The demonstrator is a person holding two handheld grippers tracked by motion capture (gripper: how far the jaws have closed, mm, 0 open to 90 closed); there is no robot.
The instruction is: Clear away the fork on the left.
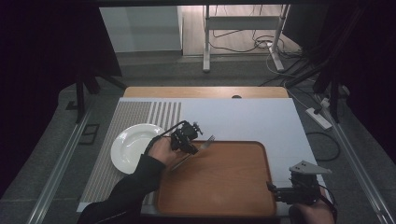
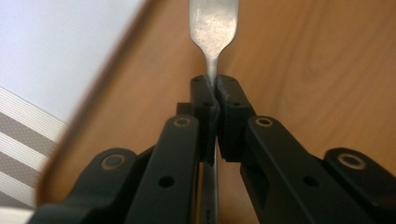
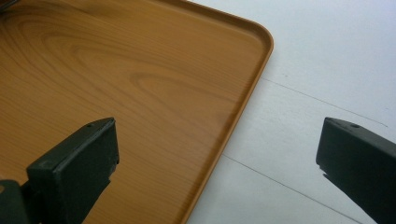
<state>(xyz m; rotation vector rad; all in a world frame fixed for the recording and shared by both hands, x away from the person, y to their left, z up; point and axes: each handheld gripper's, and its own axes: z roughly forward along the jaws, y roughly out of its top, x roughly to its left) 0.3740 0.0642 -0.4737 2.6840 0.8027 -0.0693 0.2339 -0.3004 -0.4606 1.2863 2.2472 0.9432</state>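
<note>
My left claw is clenched on a fork over the tray; my right claw is spread wide apart.

In the left gripper view I see my two black jaws pinched together on the fork's thin neck, the metal widening beyond them above the wooden tray. From the high view the fork sits at the tray's far left corner, its tines pointing away from me and its handle running back under my left hand. A white plate lies just left of the tray on the striped mat, apart from the fork. My right claw hovers at the tray's near right corner, one jaw over the wood, the other over the white counter.
</note>
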